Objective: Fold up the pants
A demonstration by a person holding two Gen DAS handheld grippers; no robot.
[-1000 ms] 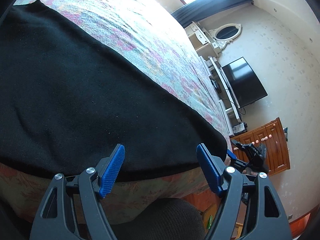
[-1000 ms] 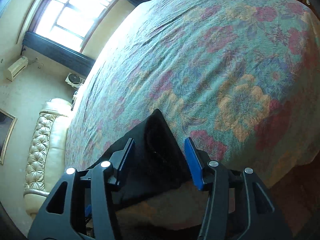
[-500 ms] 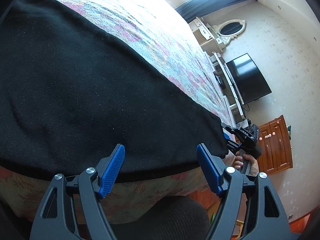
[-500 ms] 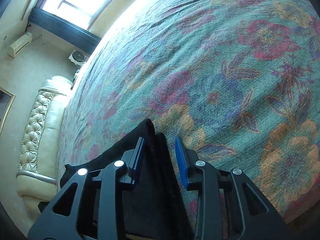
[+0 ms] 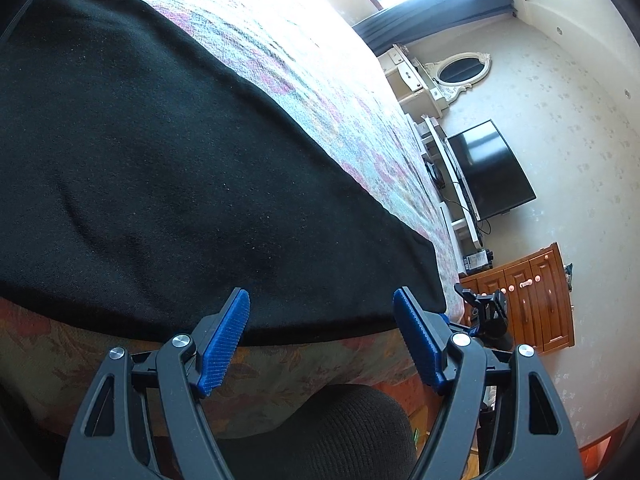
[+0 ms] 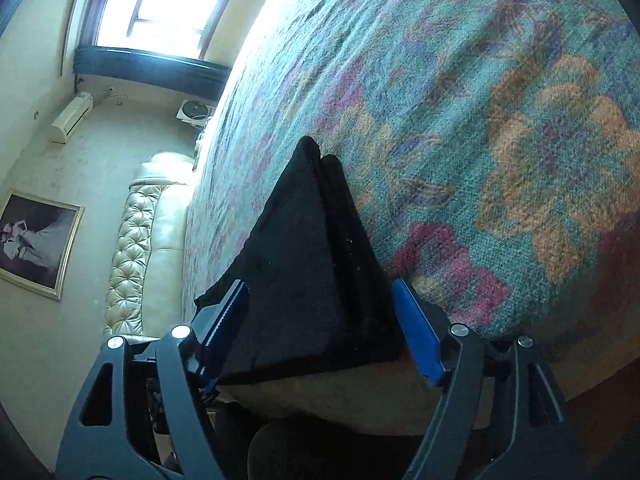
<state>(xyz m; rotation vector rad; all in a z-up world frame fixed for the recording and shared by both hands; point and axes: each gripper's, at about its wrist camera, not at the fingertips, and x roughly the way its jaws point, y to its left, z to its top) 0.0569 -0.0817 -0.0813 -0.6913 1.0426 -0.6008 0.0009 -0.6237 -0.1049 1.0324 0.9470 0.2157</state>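
- Bed (image 5: 320,92) with floral cover carries everything; its near edge is the reference.
- Pants (image 5: 160,168) lie flat along that edge, doubled, so a corner stays reachable.
- Right tool (image 6: 320,328): jaws just spread, pants corner between pads, unpinched.
- Left tool (image 5: 322,336): spread, empty, at that edge.

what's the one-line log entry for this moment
pants: flat on bed | left gripper: open, empty | right gripper: jaws just opened, pants corner between, unpressed
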